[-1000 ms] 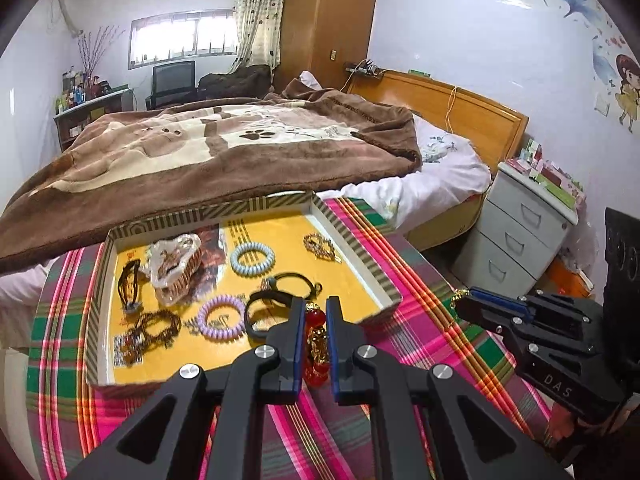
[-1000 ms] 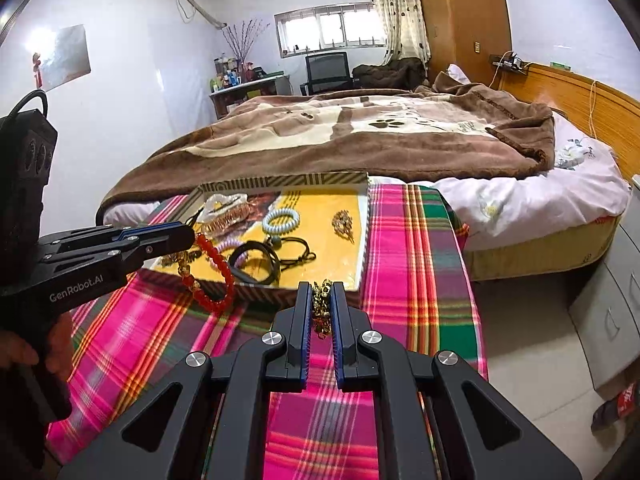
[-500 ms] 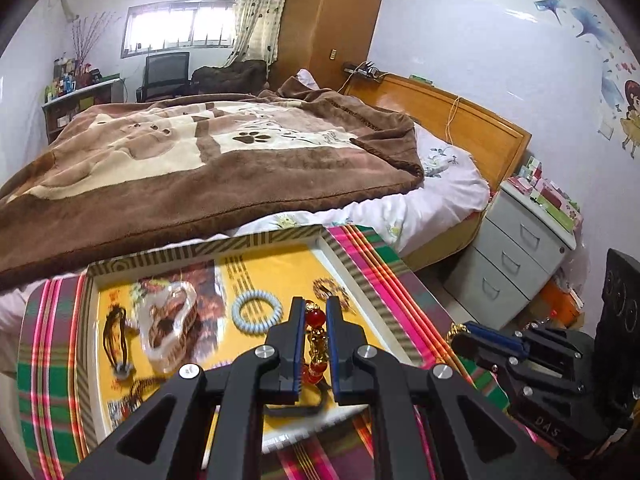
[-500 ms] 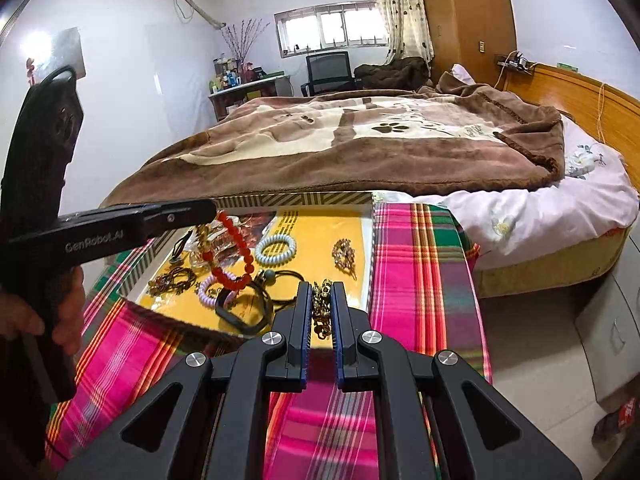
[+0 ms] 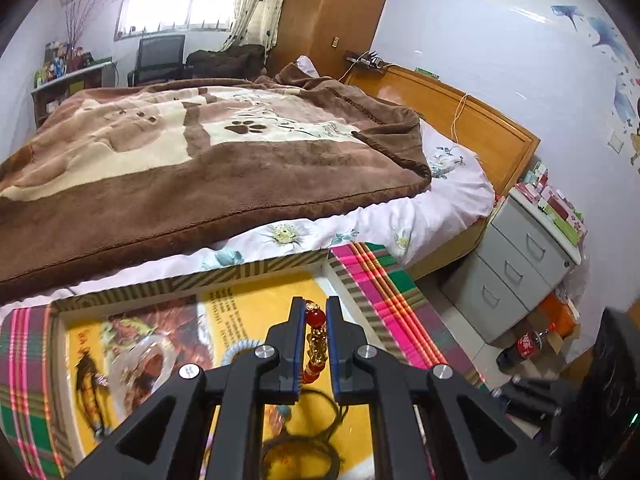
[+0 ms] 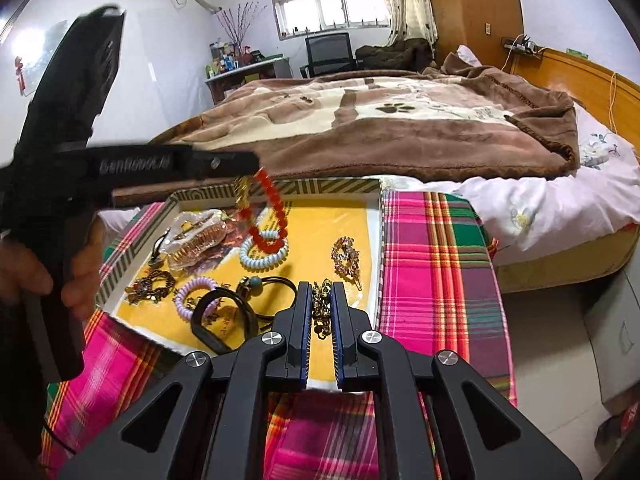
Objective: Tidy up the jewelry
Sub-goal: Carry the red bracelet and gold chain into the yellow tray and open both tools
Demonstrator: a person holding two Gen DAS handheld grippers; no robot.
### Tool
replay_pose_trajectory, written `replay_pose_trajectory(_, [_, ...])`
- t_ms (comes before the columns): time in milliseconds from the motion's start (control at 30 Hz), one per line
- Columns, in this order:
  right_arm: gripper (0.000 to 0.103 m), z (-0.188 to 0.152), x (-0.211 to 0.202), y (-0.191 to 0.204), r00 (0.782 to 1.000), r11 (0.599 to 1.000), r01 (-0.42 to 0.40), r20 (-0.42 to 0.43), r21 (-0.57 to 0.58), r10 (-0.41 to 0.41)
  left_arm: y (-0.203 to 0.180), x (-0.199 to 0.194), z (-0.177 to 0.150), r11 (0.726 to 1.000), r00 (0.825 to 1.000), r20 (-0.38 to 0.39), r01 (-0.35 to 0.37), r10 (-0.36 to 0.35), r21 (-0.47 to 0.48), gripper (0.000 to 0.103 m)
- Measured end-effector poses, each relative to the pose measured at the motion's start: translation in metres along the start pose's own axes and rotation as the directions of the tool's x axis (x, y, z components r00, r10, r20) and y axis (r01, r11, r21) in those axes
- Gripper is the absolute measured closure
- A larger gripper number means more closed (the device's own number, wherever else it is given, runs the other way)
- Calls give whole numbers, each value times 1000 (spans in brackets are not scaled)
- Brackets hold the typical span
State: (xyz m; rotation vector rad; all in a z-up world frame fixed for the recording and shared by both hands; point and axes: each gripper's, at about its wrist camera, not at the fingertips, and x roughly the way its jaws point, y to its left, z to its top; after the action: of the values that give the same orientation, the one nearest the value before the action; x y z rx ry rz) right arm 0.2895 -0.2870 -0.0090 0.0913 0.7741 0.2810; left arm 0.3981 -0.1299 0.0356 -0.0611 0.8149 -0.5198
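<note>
Gripping: left gripper (image 5: 311, 312) clamped the red-and-gold bead bracelet (image 6: 267, 211); right gripper (image 6: 321, 298) clamped the gold chain (image 6: 321, 307).
Surroundings: striped-rim yellow cardboard tray (image 6: 372, 236), blue coil tie (image 6: 264, 254) at 12 o'clock beneath the bracelet.
Change: both grippers advanced over the tray.

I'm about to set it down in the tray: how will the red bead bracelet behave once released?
The red bead bracelet hangs limp from the left gripper, so it will probably slump. Its round beads may roll slightly, though the tray wall should contain them.
</note>
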Motion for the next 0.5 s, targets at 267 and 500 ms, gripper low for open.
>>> replay_pose_trajectory(267, [94, -2, 22, 0, 999, 1000, 8, -39, -23, -8, -2, 41, 18, 1000, 999, -45, -2, 3, 24, 93])
replay_pose_trajectory(500, [94, -4, 39, 2, 997, 999, 10, -74, -48, -13, 21, 69, 22, 997, 994, -74, -81, 82, 15, 93])
